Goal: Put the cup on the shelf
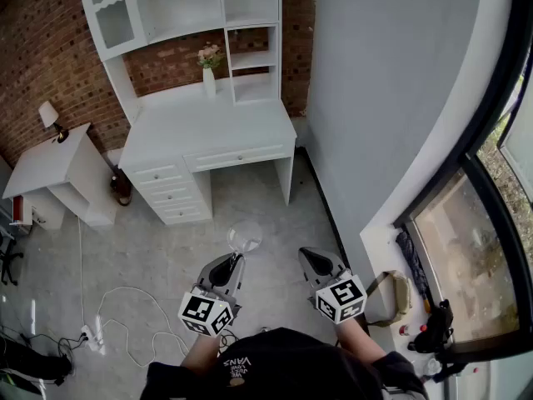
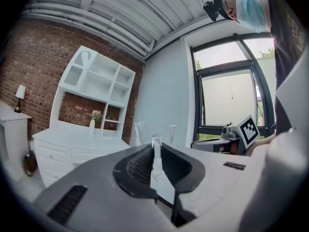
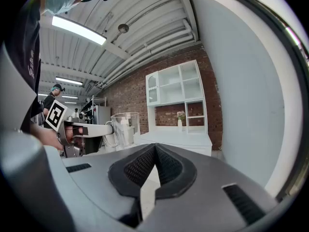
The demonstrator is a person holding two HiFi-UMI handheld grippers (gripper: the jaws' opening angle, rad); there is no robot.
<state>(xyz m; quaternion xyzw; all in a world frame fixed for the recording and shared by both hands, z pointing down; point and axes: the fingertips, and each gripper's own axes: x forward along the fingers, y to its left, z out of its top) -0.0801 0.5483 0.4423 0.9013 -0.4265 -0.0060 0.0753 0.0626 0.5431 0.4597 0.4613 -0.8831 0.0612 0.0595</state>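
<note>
The clear glass cup (image 1: 246, 235) hangs in the air above the grey floor (image 1: 150, 248), nearer than the white desk (image 1: 208, 127). It sits at the tip of the left gripper (image 1: 232, 262), which is clenched on it. The left gripper view shows what the head view cannot: the ribbed pads (image 2: 140, 164) pinch a thin upright piece of the glass. The right gripper view shows the cup from the side, upright. The right gripper (image 1: 314, 258), just right of the left, is empty, its jaws closed together. On the far side of the desk a vase (image 1: 209, 80) of flowers stands beside the white shelf (image 1: 187, 7). A side table (image 1: 50, 161) with a lamp (image 1: 50, 117) stands left; a window (image 1: 466, 248) is right.
</note>
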